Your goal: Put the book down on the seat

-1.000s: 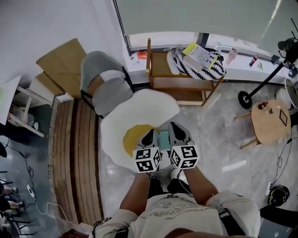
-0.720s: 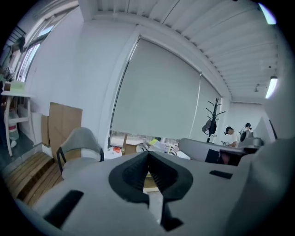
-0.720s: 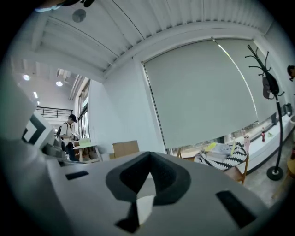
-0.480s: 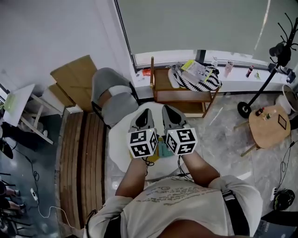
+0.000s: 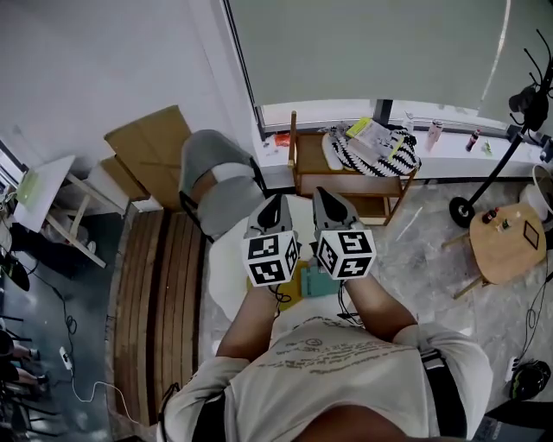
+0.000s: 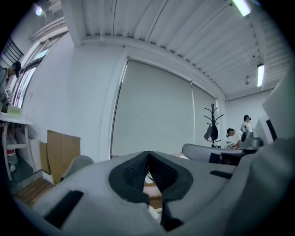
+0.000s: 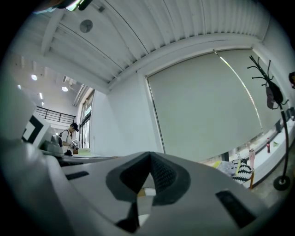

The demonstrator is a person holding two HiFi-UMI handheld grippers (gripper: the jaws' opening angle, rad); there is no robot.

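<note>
As the left gripper point(image 5: 275, 203) and right gripper point(image 5: 323, 195) hover closed and empty, teal book point(image 5: 318, 283) lies on egg-shaped seat point(image 5: 226, 278); placement apparently complete.

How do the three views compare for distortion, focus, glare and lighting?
Head view: sharp and evenly lit, with pale glare streaks on the glossy floor. Left gripper view: strong fisheye, black corners, a ceiling lamp blown out, the left gripper soft up close. Right gripper view: same fisheye bowing the ceiling; the right gripper soft.
</note>
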